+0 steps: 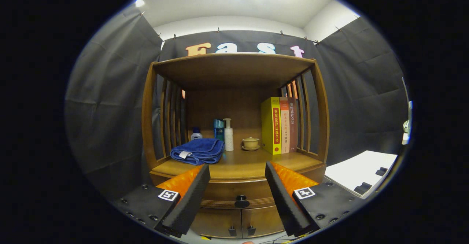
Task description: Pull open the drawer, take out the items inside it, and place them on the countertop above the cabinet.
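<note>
A wooden cabinet stands ahead with its drawer (223,192) closed under the countertop (242,165). A dark round knob (241,201) sits at the drawer's middle, between my fingers and a little beyond them. My gripper (237,170) is open and holds nothing; its fingertips frame the drawer front without touching it. The drawer's contents are hidden.
On the countertop lie a folded blue towel (199,151), a small bottle (196,133), a teal box (218,128), a white pump bottle (228,135), a lidded cup on a saucer (251,143) and upright books (280,125). Two small doors (234,222) sit below the drawer. A white table (361,172) stands to the right.
</note>
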### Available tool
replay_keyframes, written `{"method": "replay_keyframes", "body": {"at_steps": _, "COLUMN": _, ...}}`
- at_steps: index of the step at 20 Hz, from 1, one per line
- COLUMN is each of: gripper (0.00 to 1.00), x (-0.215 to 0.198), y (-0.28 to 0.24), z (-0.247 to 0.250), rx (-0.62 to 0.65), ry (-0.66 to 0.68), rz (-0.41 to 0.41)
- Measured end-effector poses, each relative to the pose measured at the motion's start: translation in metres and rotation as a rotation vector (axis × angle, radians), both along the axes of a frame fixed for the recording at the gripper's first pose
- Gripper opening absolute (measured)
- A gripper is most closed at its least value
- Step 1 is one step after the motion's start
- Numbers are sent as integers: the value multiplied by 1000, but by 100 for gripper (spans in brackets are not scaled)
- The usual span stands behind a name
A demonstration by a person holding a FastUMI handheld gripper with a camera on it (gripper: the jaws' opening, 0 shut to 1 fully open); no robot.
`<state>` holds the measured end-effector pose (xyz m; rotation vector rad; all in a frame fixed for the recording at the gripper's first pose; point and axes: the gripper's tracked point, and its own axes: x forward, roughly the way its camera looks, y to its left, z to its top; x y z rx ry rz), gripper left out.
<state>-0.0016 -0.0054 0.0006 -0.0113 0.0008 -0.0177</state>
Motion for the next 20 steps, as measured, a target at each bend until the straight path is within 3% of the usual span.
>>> {"method": "replay_keyframes", "body": {"at_steps": 20, "gripper": 99, "x": 3, "y": 11, "z": -6, "rx": 48, "ry": 17, "rz": 30}}
